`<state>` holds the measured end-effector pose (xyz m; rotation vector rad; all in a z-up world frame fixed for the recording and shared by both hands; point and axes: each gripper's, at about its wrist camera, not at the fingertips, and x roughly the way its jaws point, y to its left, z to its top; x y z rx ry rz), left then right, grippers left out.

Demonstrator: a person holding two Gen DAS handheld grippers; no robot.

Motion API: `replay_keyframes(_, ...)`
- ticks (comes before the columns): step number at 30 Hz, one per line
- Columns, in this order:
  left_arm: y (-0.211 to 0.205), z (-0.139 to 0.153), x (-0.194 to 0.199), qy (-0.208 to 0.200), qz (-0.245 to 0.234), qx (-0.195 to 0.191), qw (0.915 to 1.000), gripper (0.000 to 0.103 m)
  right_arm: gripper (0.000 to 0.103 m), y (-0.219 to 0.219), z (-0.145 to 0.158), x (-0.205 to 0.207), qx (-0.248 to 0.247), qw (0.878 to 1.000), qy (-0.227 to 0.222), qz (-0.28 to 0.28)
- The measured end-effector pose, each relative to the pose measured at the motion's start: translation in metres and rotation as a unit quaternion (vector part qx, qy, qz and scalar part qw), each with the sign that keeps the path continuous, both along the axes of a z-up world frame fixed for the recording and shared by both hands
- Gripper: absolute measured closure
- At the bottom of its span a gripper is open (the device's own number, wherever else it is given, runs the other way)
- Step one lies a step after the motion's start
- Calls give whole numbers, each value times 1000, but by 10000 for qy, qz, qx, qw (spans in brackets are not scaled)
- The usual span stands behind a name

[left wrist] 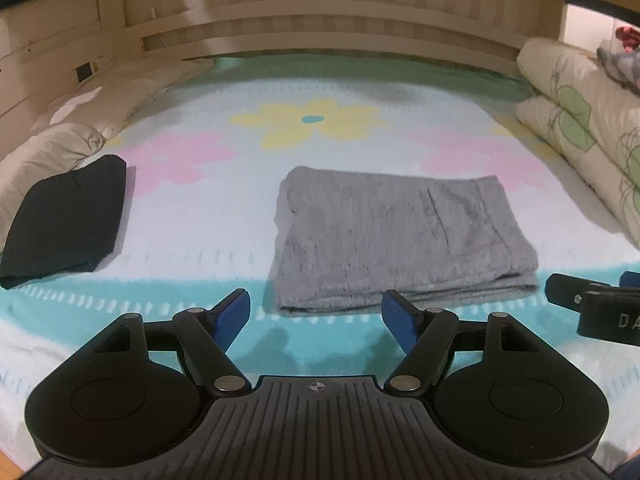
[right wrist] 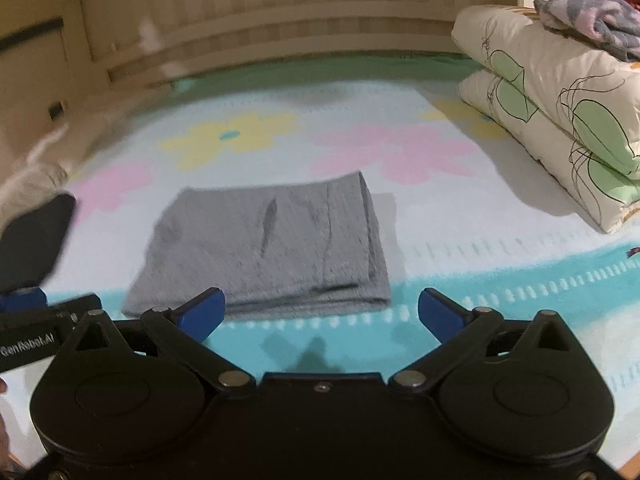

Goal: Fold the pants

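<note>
Folded grey pants at twelve o'clock ahead of both grippers on flowered bedspread, left gripper jaws wide, empty, right gripper jaws wide, empty, black folded garment at ten o'clock

Folded pants lie on the bed at my twelve o'clock. A second folded garment lies at ten o'clock, well apart. Stacked quilts sit at two o'clock, the headboard behind.
</note>
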<state>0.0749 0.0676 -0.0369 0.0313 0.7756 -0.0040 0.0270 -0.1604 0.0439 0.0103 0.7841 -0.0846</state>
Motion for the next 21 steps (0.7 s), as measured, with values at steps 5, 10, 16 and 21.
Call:
replay_keyframes(5,1,-3,0,95,-22,-40,9999,32,0,3,-13,7,15,9992,391,88)
replay_keyframes(10,0,-3,0,96,-71,-6,9999,32,0,-2,-20,8,355,9977,581,26)
replay_keyframes(16,-4,-4,0,126,-88,58,9999,32,0,2,-9,1,15,9998,138,-124)
replay_keyframes(21,-1,-6,0,144,-66,89,9998,32,0,7,-7,0,-271,9995,6,-140)
